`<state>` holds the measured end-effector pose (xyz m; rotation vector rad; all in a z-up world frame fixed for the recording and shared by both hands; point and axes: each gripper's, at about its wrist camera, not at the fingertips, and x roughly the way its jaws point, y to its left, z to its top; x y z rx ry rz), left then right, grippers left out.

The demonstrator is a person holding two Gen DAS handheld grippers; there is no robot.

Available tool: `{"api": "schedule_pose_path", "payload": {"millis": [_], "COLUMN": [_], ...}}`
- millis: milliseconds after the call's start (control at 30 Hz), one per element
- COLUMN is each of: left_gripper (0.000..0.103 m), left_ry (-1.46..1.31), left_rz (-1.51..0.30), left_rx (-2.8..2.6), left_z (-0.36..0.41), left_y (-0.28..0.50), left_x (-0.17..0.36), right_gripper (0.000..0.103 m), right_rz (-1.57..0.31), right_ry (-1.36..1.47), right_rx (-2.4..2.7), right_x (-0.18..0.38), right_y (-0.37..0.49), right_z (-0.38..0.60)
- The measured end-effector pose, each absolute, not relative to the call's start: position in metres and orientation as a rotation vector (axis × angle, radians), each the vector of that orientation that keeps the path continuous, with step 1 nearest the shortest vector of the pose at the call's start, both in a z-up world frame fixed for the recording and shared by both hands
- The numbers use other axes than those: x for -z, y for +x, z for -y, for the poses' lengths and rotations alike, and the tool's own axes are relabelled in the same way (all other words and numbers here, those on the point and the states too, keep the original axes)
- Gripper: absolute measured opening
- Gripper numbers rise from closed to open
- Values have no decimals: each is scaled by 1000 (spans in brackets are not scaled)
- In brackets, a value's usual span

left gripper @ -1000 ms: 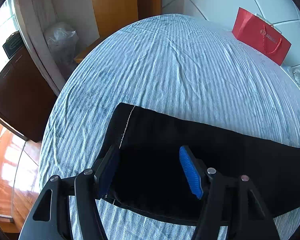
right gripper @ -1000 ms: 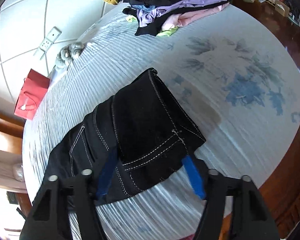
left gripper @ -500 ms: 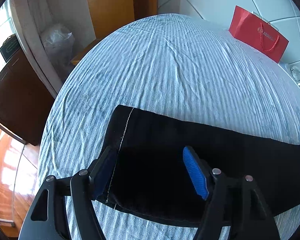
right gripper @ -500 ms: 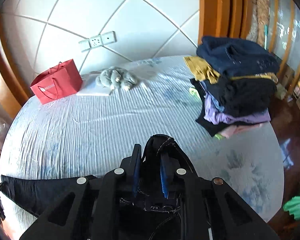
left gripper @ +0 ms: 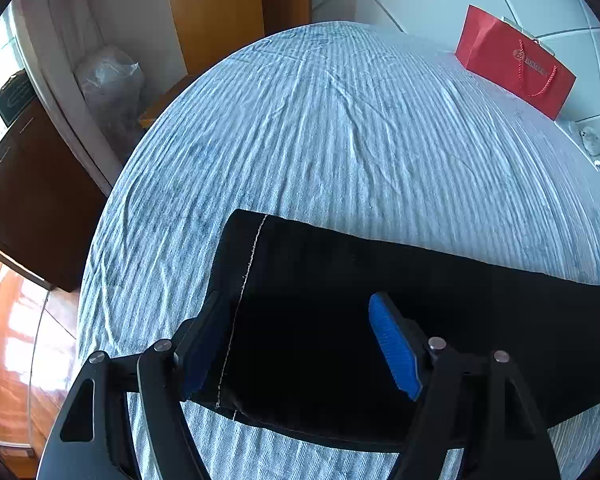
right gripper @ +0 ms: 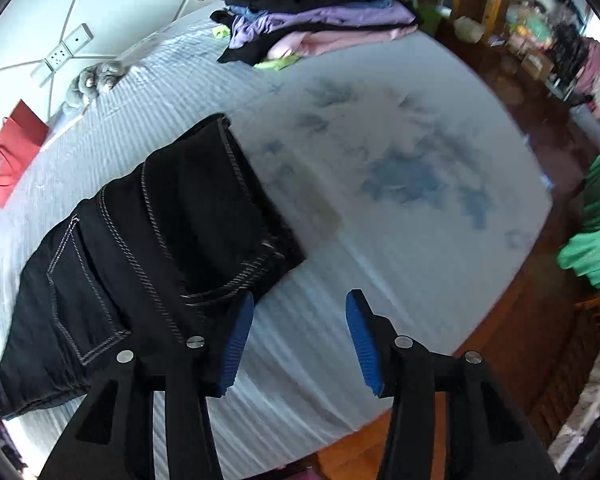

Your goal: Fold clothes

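Keeping the black jeans (right gripper: 148,248) flat on the bed (left gripper: 340,140), the hem is best taken by the left gripper (left gripper: 300,344), jaws apart astride it, while the right gripper (right gripper: 298,336), jaws just opened and empty, is brought to the waistband at 10 o'clock.

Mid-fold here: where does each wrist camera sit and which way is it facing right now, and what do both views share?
Left wrist: sits on the left hand-held gripper, angled down at the hem end of the black jeans on the striped bed; its two fingers show.
Right wrist: sits on the right hand-held gripper, angled down at the jeans' folded waist end and a clothes pile; its two fingers show.
Shared: the jeans, the bed, the red gift bag.
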<state>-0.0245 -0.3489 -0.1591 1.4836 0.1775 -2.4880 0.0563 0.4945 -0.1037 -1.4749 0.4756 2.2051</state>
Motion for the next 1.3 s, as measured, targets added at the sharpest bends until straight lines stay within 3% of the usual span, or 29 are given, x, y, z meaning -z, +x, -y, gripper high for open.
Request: {"api": "schedule_pose_path", "payload": {"millis": [67,200,267,400,533,700,967,1167,1300], "left_gripper": [73,73,73,74,75,77,77,78,81], "left_ry": [1491,1439,1420,1469,1479,1477,1329,1434,1439], "left_rz": [-174,-287,-368,-204,-231,-241,-385,-523,-450], "left_rx": [2482,2494,2497,2447,2430,2426,2444,2383,2367], "left_z": [349,351,354,344,346,349,389,387,376], "left_y": [-25,-20,-17,-25,-26,-23,25,24,19], "left_x": [159,150,149,159,159,157,122,154,166], "right_gripper": [48,48,48,46,72,72,78,84,84], "right_rz": [-405,-451,-529,-600,-699,-466,-497,-518,-501], "right_ry": [-1403,-1306,-1338,-1527,-1626,-1614,-1474,-1529,-1538], "right_rx": [-2269,-2472,-2546,-2508,-2349,-2344,-2360,-2408,-2392], "right_x": [71,34,41,83,139,137,88,99,105], "right_y": [56,30,7,-34,-45,-51,-4,-9,0], "right_z": [-488,-479,-473,-471,-498,-475,-481,-452,-446]}}
